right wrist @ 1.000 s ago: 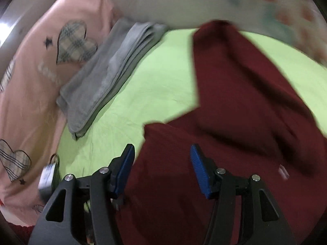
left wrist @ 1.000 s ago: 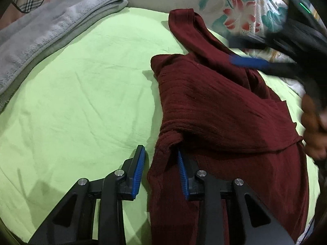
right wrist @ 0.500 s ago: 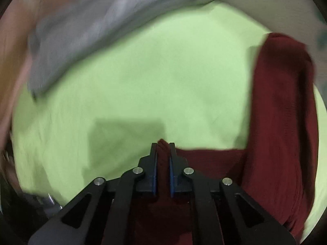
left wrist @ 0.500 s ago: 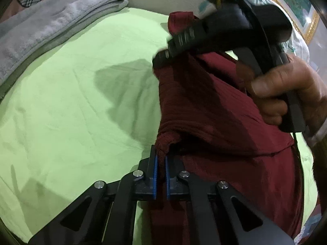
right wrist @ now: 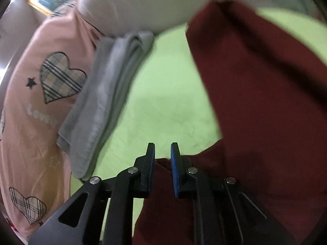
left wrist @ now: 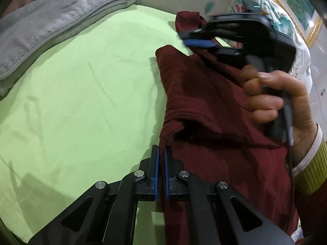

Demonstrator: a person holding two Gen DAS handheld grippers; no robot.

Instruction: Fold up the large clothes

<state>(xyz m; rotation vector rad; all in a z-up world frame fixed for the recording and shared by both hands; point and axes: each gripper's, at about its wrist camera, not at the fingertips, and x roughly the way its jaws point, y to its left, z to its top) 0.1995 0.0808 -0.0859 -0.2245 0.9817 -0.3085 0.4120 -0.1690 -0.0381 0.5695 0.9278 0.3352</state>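
Observation:
A dark red ribbed sweater (left wrist: 204,102) lies partly folded on a light green sheet (left wrist: 81,91). My left gripper (left wrist: 161,153) is shut on the sweater's left edge, cloth pinched between the blue pads. The right gripper (left wrist: 202,40) shows in the left wrist view at the far end of the sweater, held by a hand. In the right wrist view my right gripper (right wrist: 162,153) stands slightly open, with a corner of the sweater (right wrist: 265,112) just behind the gap and the green sheet (right wrist: 167,102) ahead.
A folded grey towel (left wrist: 51,26) lies along the far left edge of the sheet, also in the right wrist view (right wrist: 106,94). A pink quilt with plaid hearts (right wrist: 40,102) lies beyond it. A floral pillow (left wrist: 245,2) sits behind the sweater.
The right gripper, shut on the sweater corner half a second ago, has opened slightly and lifted. The left gripper closed on the sweater edge a second ago and stays shut on it.

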